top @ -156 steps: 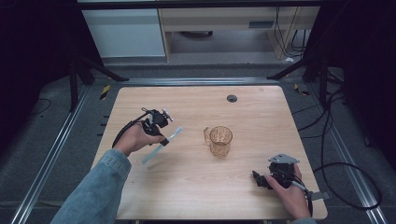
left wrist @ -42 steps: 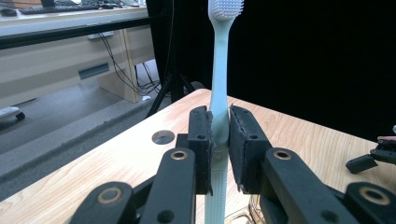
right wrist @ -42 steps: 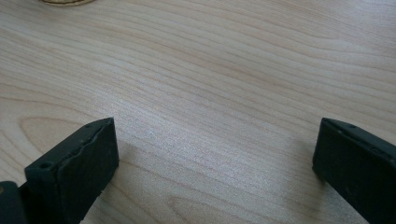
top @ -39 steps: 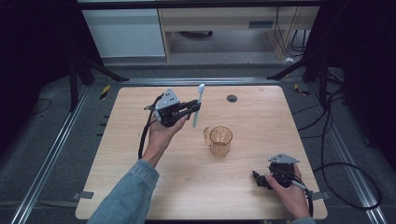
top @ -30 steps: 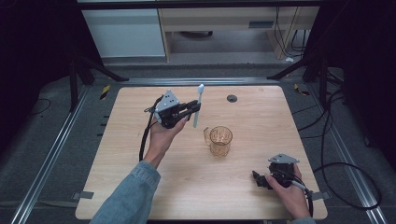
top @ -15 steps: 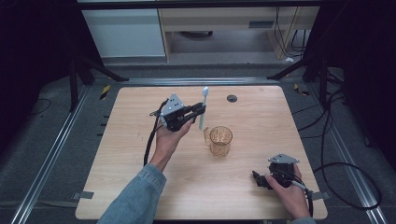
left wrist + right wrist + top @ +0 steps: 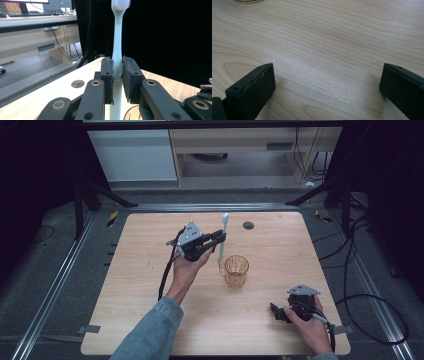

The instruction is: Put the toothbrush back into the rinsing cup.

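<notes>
Place: a lab recording bay.
Evidence: black curtains are enclosing a wooden table; cables are trailing at right; a monitor desk is standing upper left.

No readable text, labels, brands or numbers anywhere.

In the left gripper view, the toothbrush head was cut off at top centre; its lower handle sat behind the tool's jaws.
</notes>
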